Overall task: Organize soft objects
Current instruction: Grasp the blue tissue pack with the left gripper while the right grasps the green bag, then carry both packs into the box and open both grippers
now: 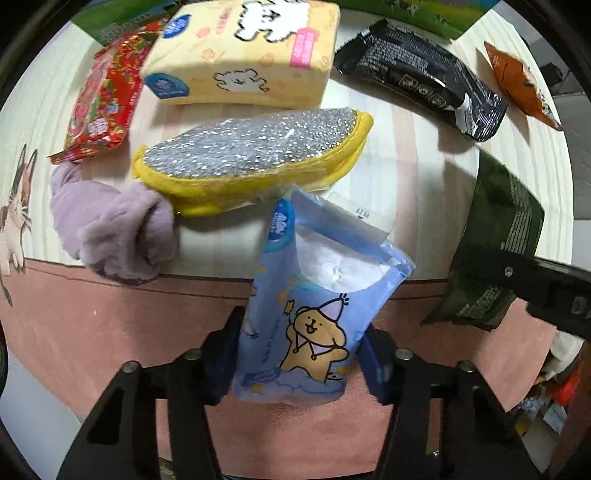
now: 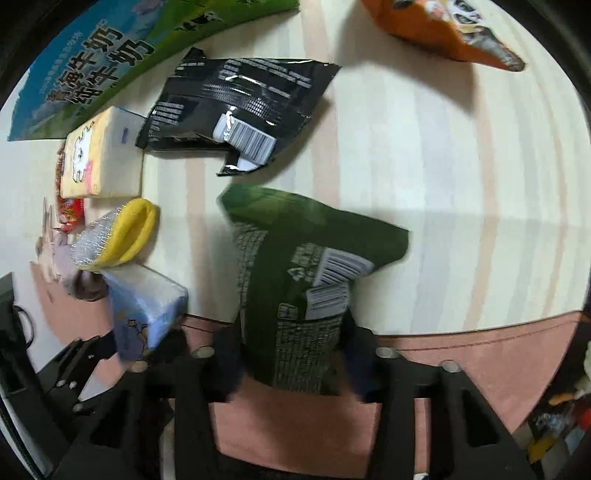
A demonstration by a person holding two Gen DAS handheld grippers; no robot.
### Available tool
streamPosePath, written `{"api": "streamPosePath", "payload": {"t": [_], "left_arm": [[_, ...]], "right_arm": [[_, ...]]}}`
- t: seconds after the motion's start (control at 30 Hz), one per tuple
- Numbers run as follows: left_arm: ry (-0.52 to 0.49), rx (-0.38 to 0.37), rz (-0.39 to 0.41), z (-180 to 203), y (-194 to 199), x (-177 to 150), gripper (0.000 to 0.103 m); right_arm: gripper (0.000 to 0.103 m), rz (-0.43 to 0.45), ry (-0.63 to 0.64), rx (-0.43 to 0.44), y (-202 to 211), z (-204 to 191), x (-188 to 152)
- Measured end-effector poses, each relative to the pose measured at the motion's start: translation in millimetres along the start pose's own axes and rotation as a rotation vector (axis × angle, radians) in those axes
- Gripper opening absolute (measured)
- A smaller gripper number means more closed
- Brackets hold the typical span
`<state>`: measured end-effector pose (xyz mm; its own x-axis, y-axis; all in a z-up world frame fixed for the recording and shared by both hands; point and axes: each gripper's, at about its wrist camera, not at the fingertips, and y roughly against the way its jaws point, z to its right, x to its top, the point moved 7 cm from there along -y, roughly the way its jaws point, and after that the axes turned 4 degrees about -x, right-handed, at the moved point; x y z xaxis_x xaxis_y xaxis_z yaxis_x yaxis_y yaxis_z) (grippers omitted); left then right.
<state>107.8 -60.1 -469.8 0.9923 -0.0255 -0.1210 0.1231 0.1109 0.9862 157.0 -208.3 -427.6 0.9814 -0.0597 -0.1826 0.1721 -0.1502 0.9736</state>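
Observation:
My left gripper [image 1: 299, 363] is shut on a blue tissue pack [image 1: 314, 306] with a cartoon bear, held above the mat's front edge; the pack also shows in the right wrist view [image 2: 144, 306]. My right gripper [image 2: 291, 363] is shut on a dark green snack bag [image 2: 295, 280], also seen at the right of the left wrist view [image 1: 495, 243]. On the striped mat lie a yellow tissue pack [image 1: 247, 51], a yellow-edged silver scrubber [image 1: 255, 147], a purple fluffy cloth [image 1: 110, 225] and a red packet [image 1: 103, 99].
A black snack bag [image 2: 236, 107] and an orange snack bag [image 2: 443, 29] lie at the back of the striped mat [image 2: 443, 184]. A green and blue milk carton box [image 2: 99, 55] stands at the back left. A pink border [image 1: 110, 325] edges the mat in front.

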Motion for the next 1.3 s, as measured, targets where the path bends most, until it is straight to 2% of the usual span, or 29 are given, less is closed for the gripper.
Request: {"api": "streamPosePath", "payload": {"t": [0.03, 0.17, 0.33, 0.43, 0.53, 0.63, 0.7, 0.77, 0.83, 0.87, 0.97, 1.07, 1.17, 1.3], "left_arm": [[0.013, 0.007, 0.01, -2.1, 3.7, -1.8, 0.044], [0.076, -0.02, 0.035, -7.8, 27.2, -15.5, 0.043], [0.113, -0.098, 0.098, -5.8, 88.6, -28.3, 0.043], [0.113, -0.159, 0.174, -1.2, 143.2, -4.4, 0.043], [0.093, -0.2, 0.244, 5.4, 195.3, 46.1, 0.043], [0.071, -0.212, 0.293, 5.1, 235.0, 109.1, 0.043], [0.054, -0.205, 0.319, 2.0, 254.8, 147.8, 0.043], [0.044, -0.201, 0.326, -1.7, 263.9, 191.2, 0.043], [0.039, -0.212, 0.307, -6.8, 256.9, 235.3, 0.043], [0.038, -0.215, 0.287, -10.7, 249.8, 260.5, 0.043], [0.04, -0.227, 0.234, -18.6, 223.8, 304.8, 0.043], [0.057, -0.264, 0.147, -24.1, 186.8, 342.5, 0.043], [0.06, -0.279, 0.089, -24.0, 160.3, 362.3, 0.043], [0.055, -0.271, 0.049, -19.8, 139.7, 375.8, 0.043]], "right_arm": [[0.042, 0.007, -0.007, 0.004, -0.1, 1.9, -5.1], [0.04, -0.003, 0.017, 0.014, 2.4, -8.1, -30.1], [0.04, 0.026, 0.066, 0.09, 46.9, -10.0, -61.6], [0.039, 0.088, 0.105, 0.135, 97.4, -18.7, -62.1], [0.039, 0.161, 0.148, 0.163, 159.5, -27.3, -42.5], [0.039, 0.222, 0.182, 0.196, 213.6, -51.2, -2.4], [0.039, 0.264, 0.188, 0.188, 238.4, -67.3, 35.6], [0.039, 0.31, 0.182, 0.14, 252.8, -80.1, 70.0], [0.039, 0.314, 0.163, 0.118, 251.8, -97.0, 115.0], [0.039, 0.303, 0.152, 0.12, 245.6, -103.5, 134.8], [0.039, 0.256, 0.142, 0.089, 215.3, -116.5, 189.6], [0.039, 0.201, 0.132, 0.062, 185.6, -118.7, 235.9], [0.039, 0.148, 0.129, 0.037, 152.1, -122.0, 271.4], [0.039, 0.129, 0.15, -0.033, 134.3, -129.0, 292.9]]}}
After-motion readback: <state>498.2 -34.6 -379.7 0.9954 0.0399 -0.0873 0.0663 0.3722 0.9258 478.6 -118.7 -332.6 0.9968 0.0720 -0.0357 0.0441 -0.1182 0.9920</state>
